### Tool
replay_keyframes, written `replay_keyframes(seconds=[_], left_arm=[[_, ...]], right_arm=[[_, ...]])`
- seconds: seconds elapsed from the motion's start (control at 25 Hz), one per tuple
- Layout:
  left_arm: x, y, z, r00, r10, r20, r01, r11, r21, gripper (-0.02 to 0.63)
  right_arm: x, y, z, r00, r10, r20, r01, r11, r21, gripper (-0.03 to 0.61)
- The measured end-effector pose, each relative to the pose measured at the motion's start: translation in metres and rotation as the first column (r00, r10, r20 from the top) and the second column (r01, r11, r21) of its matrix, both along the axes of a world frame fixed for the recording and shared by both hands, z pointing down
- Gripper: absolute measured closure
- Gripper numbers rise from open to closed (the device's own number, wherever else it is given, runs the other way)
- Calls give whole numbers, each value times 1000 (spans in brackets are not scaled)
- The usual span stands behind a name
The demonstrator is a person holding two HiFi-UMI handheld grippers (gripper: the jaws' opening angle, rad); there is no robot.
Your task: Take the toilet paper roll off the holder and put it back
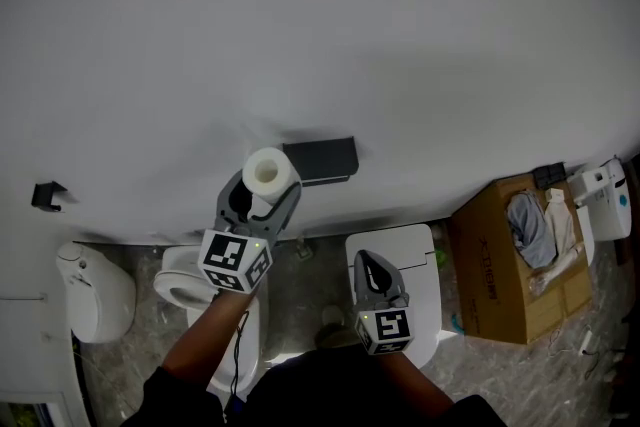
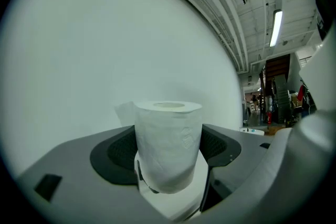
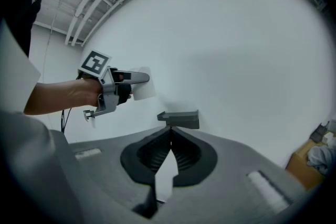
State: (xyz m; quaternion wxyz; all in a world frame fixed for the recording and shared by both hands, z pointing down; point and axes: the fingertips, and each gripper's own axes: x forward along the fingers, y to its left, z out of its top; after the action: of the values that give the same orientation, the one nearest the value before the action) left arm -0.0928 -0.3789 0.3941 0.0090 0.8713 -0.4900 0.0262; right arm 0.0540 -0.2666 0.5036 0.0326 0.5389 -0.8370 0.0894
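A white toilet paper roll (image 1: 268,171) stands upright between the jaws of my left gripper (image 1: 263,191), which is shut on it, both pads pressing its sides. In the left gripper view the roll (image 2: 169,144) fills the gap, with a loose flap of paper behind it. The dark grey holder (image 1: 322,160) is fixed to the white wall just right of the roll, bare. My right gripper (image 1: 378,277) hangs lower, shut and empty, its tips meeting (image 3: 170,131) below the holder (image 3: 181,118). From there the left gripper (image 3: 128,80) and roll (image 3: 145,89) show up left of the holder.
Below the grippers are a white toilet bowl (image 1: 180,287) and a white lidded fixture (image 1: 420,260). A cardboard box (image 1: 500,275) with cloth in it stands at the right. A white rounded container (image 1: 95,293) and a small black wall hook (image 1: 46,196) are at the left.
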Motion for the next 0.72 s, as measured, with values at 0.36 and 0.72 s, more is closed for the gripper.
replay_keyframes(seconds=[0.36,0.72], left_arm=[[-53,136,14,994,-102,-51,101,995,-22,262],[-94,275,41,975,-205,-89,197,976,-89,262]], right_arm=[[-13,74,-5,999,-6,-37,7,1000,12,580],[-28,159,-31,1000,-19,-1,19,999,45,580]])
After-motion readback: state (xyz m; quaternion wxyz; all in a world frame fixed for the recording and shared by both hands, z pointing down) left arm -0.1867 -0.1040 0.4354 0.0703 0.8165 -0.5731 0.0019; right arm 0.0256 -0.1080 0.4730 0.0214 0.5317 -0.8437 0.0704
